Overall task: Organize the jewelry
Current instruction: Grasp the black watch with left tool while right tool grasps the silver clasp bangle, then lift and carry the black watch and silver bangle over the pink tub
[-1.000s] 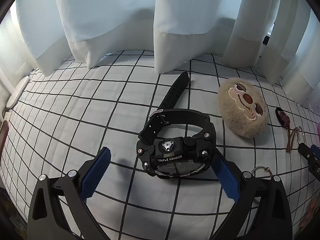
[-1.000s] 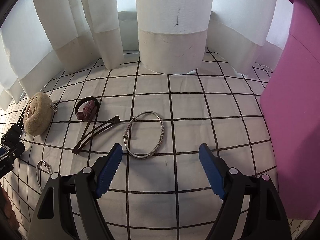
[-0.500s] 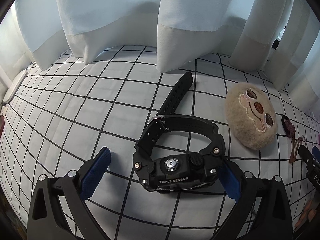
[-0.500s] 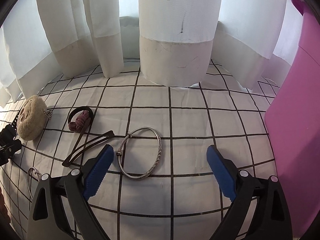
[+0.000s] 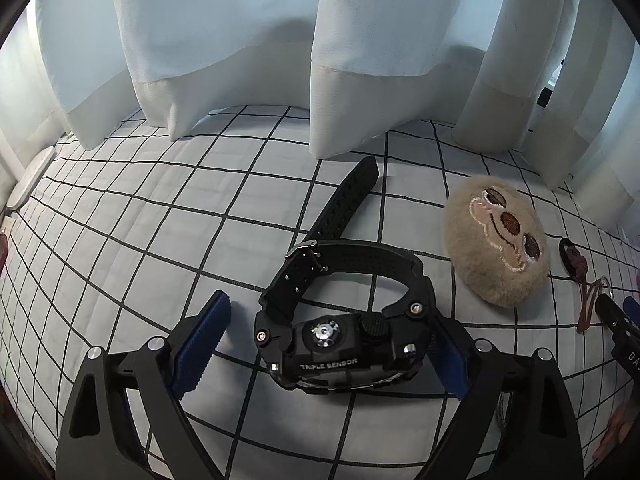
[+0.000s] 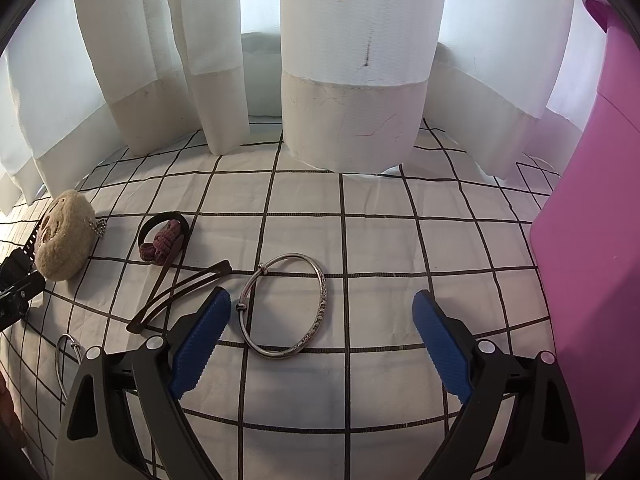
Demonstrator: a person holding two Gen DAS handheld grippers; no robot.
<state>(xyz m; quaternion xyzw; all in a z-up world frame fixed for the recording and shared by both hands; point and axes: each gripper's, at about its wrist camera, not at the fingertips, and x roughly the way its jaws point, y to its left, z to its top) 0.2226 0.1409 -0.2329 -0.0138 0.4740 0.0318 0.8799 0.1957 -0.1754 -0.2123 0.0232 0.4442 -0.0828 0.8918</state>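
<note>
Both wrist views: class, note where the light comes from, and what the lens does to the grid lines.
Right wrist view: daylight glows through the curtains, backlighting the scene; the bangle stays sharp. Left wrist view: cooler, bluish light; the watch casts a soft shadow. Both: the sheet's straight grid lines bow outward, corners go black.

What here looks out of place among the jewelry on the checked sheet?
The plush toy, a furry oval with a stitched face, is no jewelry, yet it lies on the sheet beside the watch. The middle curtain in the right wrist view also bears a dark streak.
</note>
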